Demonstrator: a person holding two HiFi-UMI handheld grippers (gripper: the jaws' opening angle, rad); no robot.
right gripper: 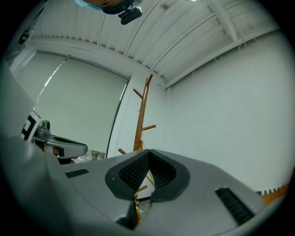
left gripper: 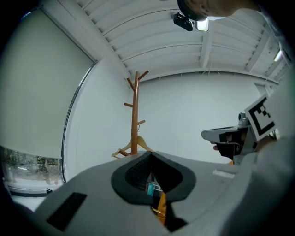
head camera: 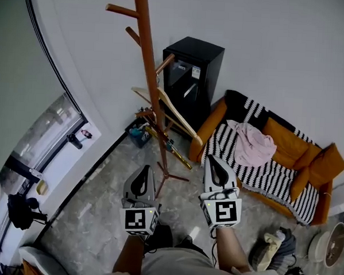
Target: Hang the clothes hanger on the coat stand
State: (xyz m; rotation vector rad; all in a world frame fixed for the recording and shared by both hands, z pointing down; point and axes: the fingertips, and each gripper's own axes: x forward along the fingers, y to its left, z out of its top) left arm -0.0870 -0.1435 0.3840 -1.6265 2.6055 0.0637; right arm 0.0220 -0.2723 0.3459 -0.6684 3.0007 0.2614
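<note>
Wooden hanger (head camera: pixel 174 112) hangs off a lower peg of the coat stand (head camera: pixel 148 69), well apart from left gripper (head camera: pixel 145 170) and right gripper (head camera: pixel 210 160), both clenched on nothing, so hanging looks done and nothing but standing clear seems called for.

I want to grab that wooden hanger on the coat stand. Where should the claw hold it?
Probably the long arm of the hanger that sticks out to the right of the coat stand. It is a thin bar slanting down, clear of the pole and pegs, so the right claw, shut now, could open and come at it from the front.
</note>
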